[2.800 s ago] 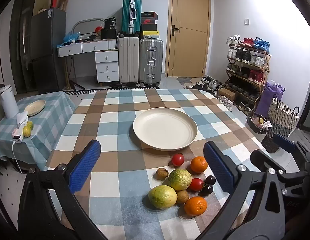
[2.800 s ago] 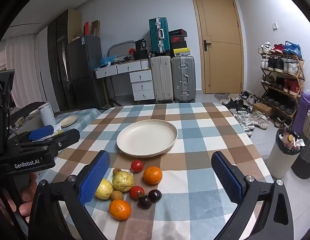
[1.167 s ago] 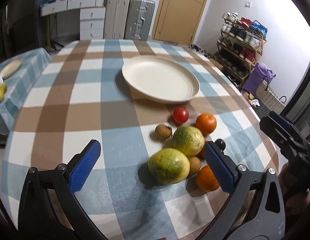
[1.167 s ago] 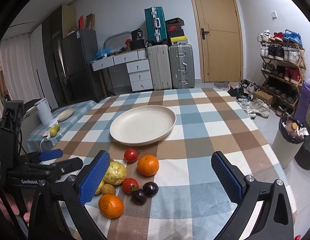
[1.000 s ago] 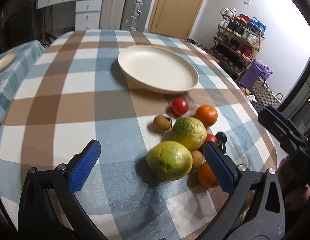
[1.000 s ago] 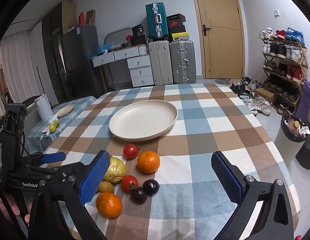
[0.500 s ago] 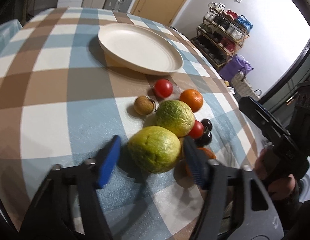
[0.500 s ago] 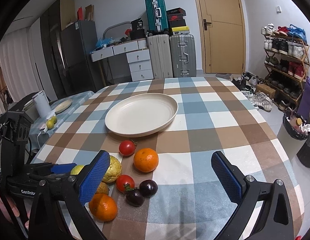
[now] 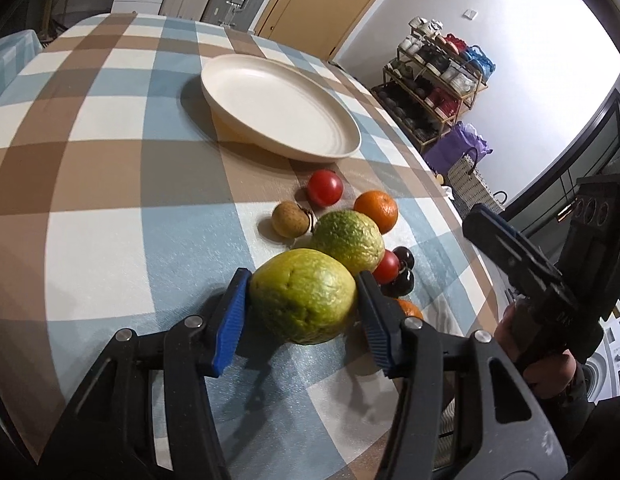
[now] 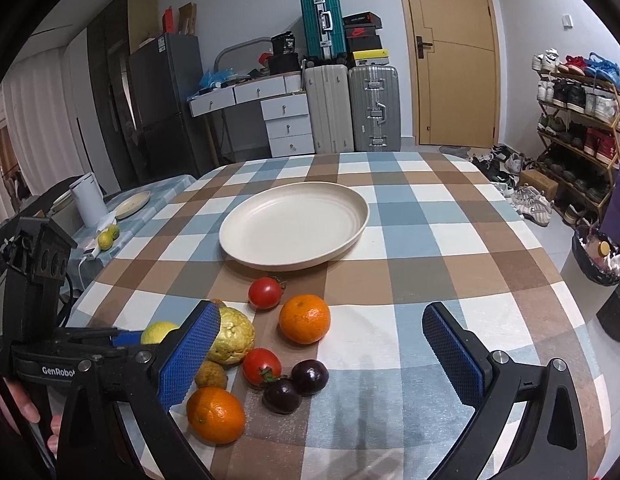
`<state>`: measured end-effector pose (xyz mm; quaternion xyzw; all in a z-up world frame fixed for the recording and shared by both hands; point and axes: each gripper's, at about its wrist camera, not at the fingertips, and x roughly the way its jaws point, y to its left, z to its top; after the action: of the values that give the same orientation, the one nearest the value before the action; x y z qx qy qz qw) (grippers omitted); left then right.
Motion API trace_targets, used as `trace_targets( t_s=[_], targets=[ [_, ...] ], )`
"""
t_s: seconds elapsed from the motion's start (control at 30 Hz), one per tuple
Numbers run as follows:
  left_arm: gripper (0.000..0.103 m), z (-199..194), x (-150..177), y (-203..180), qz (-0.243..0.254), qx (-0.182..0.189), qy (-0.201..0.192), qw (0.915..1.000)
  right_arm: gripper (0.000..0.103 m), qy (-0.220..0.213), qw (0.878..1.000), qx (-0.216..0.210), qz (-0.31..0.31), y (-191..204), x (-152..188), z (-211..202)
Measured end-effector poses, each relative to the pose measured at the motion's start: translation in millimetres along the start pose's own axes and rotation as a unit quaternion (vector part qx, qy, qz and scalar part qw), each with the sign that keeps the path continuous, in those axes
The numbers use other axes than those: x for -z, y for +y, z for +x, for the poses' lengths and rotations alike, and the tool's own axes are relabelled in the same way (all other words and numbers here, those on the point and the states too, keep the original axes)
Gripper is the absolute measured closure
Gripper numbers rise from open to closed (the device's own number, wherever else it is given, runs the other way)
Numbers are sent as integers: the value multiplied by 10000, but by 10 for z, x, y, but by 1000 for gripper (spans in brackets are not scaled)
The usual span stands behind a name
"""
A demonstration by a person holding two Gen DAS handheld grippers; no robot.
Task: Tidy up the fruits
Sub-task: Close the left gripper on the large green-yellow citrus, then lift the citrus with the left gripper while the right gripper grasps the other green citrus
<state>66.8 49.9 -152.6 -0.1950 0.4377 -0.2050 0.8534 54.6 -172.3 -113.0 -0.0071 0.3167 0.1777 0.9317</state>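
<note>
My left gripper (image 9: 301,298) is shut on a large yellow-green fruit (image 9: 303,296) that rests on the checked tablecloth. Behind it lie a second bumpy green fruit (image 9: 348,236), a brown kiwi-like fruit (image 9: 289,220), two tomatoes (image 9: 325,187), oranges (image 9: 376,211) and dark plums (image 9: 402,276). An empty cream plate (image 9: 277,108) stands beyond them. My right gripper (image 10: 322,344) is open and empty, hovering over the fruit cluster; an orange (image 10: 304,319), a tomato (image 10: 261,366) and plums (image 10: 310,376) lie between its fingers. The plate also shows in the right wrist view (image 10: 293,226).
The round table's right edge (image 9: 470,240) drops off close to the fruit. A side table with a small plate (image 10: 129,204) and white kettle (image 10: 87,200) stands at the left. Suitcases (image 10: 350,108), drawers and a shoe rack (image 10: 578,128) line the room.
My left gripper moved down and forward to the nearest green fruit and its fingers closed onto the fruit's sides. My right gripper stayed open, drifting slightly toward the fruit.
</note>
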Motion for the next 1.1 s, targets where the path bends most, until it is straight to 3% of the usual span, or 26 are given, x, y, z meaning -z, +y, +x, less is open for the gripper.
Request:
trace_targets(
  t_s=[0.3, 0.53, 0.83, 0.93, 1.1],
  targets=[
    [53, -292, -89, 196, -58, -142, -419, 9990, 0, 422, 9935, -1052, -47, 191, -48, 167],
    [53, -437, -105, 356, -146, -175, -554, 9982, 3, 1005, 9829, -1541, 108, 401, -24, 399],
    [53, -415, -57, 442, -219, -138, -553, 9981, 22, 1404, 9791, -1471, -14, 545, -27, 637],
    [53, -414, -54, 443, -221, -140, -546, 9982, 25, 1478, 9800, -1325, -121, 565, -28, 699],
    [53, -394, -47, 461, -227, -160, -525, 9982, 45, 1664, 9781, -1211, -305, 598, 9, 765]
  ],
)
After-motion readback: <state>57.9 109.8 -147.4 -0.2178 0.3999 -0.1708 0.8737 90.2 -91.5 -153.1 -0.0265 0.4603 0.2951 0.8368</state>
